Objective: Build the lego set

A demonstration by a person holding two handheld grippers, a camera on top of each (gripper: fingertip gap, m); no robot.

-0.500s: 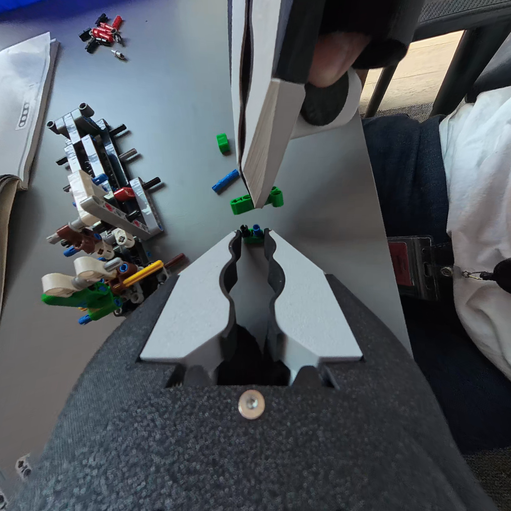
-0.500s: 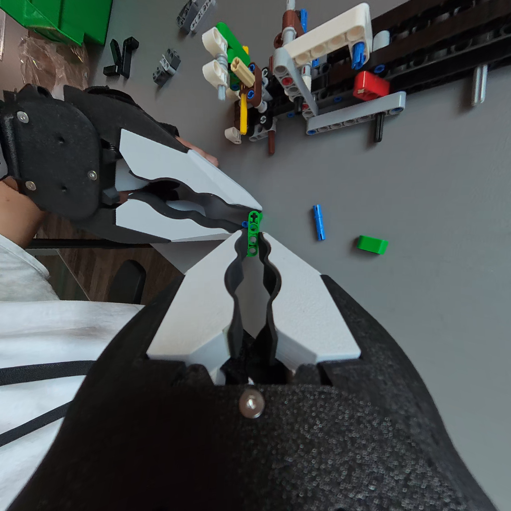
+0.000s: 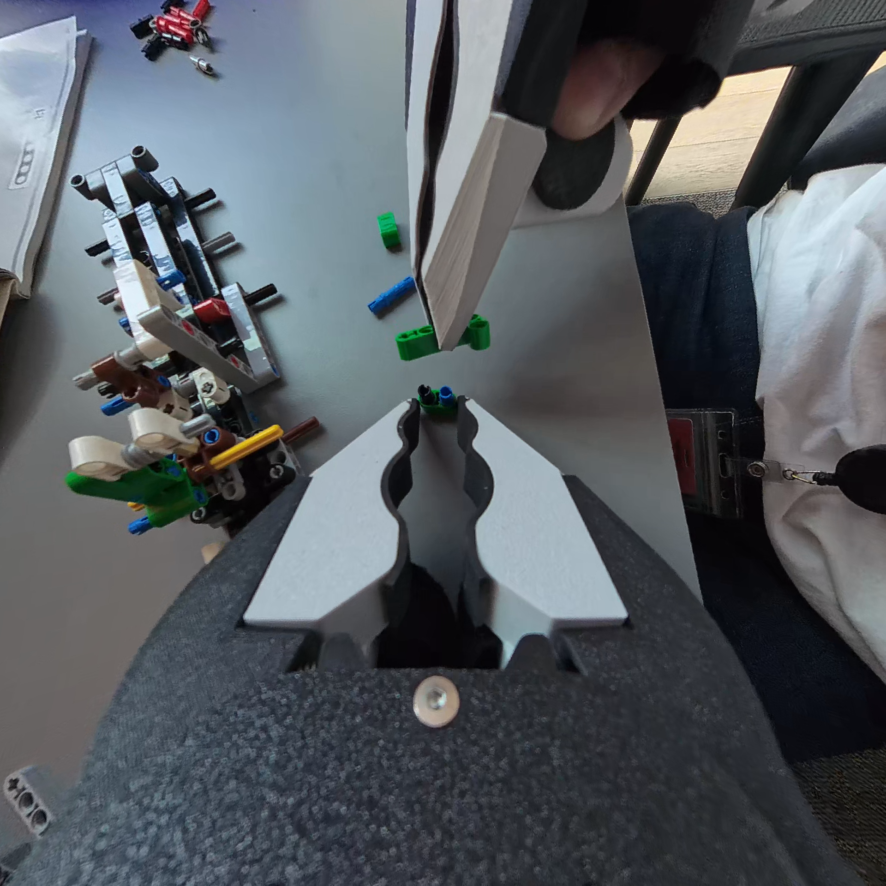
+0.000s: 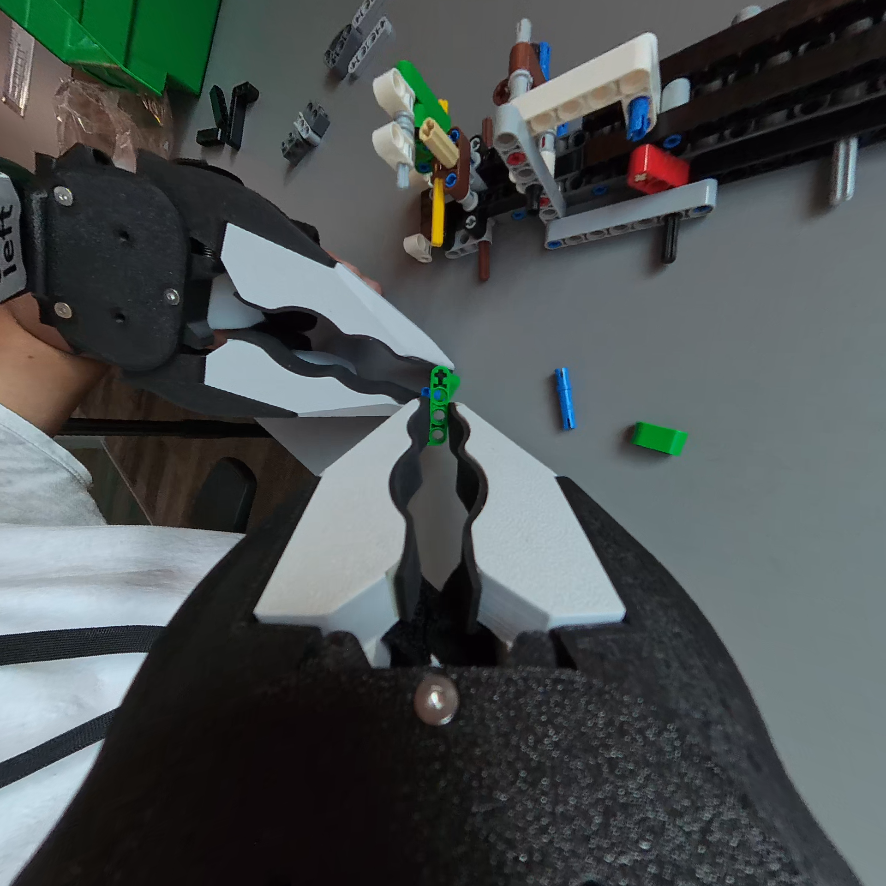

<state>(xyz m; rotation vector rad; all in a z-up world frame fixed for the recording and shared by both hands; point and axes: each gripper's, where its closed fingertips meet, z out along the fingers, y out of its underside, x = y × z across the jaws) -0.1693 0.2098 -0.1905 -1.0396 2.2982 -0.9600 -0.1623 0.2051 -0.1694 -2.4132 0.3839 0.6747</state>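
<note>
In the left wrist view my left gripper (image 3: 438, 402) is shut on a small green piece (image 3: 437, 406) that carries a black pin and a blue pin. My right gripper (image 3: 434, 335) comes down from above, shut on a green beam (image 3: 412, 344) just beyond those pins, with a small gap showing between them. In the right wrist view my right gripper (image 4: 438, 407) pinches the green beam (image 4: 438, 424) upright. The left gripper (image 4: 431, 383) reaches in from the left, tip to tip with it. Its green piece is mostly hidden there.
The partly built model (image 3: 182, 335) (image 4: 575, 158) lies on the grey table (image 3: 297, 144). A loose blue pin (image 3: 390, 296) (image 4: 565, 398) and a small green brick (image 3: 388, 230) (image 4: 659, 437) lie nearby. A pile of red and black pins (image 3: 175, 26), a booklet (image 3: 33, 120) and a green box (image 4: 120, 38) lie farther off. The table edge (image 3: 661, 383) is close on the right. My left and right fingertips are right by each other.
Both grippers keep their holds and stay tip to tip. The left wrist view has shifted slightly, so the table things sit a little higher in it.
</note>
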